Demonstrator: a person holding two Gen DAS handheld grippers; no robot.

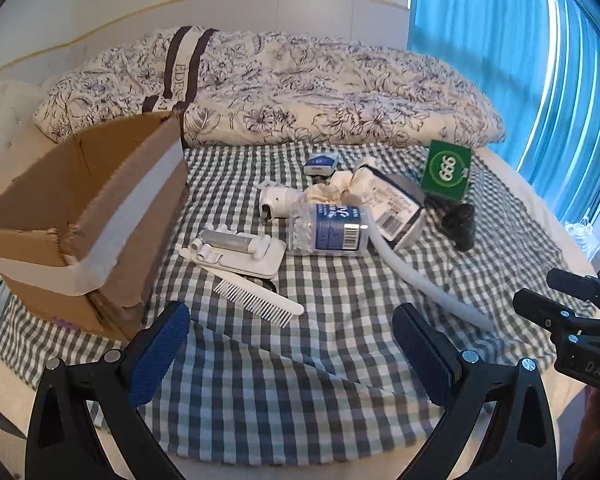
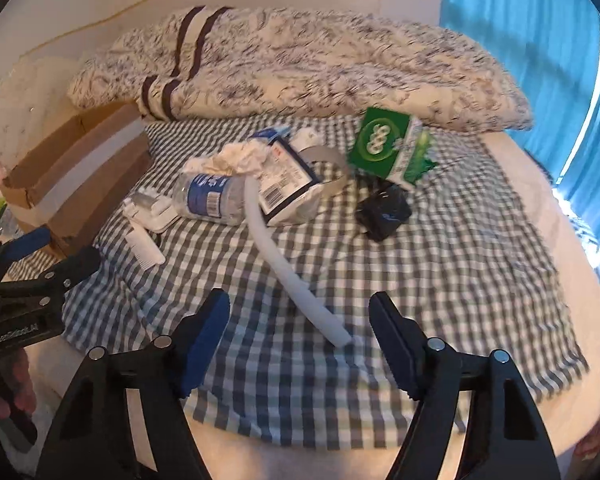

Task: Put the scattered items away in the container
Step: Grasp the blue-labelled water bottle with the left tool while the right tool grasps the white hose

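Note:
An open cardboard box [image 1: 80, 216] stands on the left of a checked cloth [image 1: 300, 380] on a bed. Scattered to its right lie a white comb [image 1: 258, 298], a white brush tool [image 1: 236, 250], a clear water bottle [image 1: 328, 230] on its side, a white hose [image 1: 420, 280], a labelled packet [image 1: 396, 208], crumpled tissue [image 1: 332, 190], a black adapter [image 1: 458, 222] and a green carton [image 1: 446, 170]. My left gripper [image 1: 292, 344] is open just short of the comb. My right gripper [image 2: 300, 328] is open above the hose's [image 2: 296, 276] near end.
A floral duvet [image 1: 300, 96] is bunched along the far side of the bed. Blue curtains [image 1: 540, 72] hang at the right. Bare mattress [image 2: 540, 208] shows beyond the cloth's right edge. A person's hand [image 2: 8, 392] holds the left gripper.

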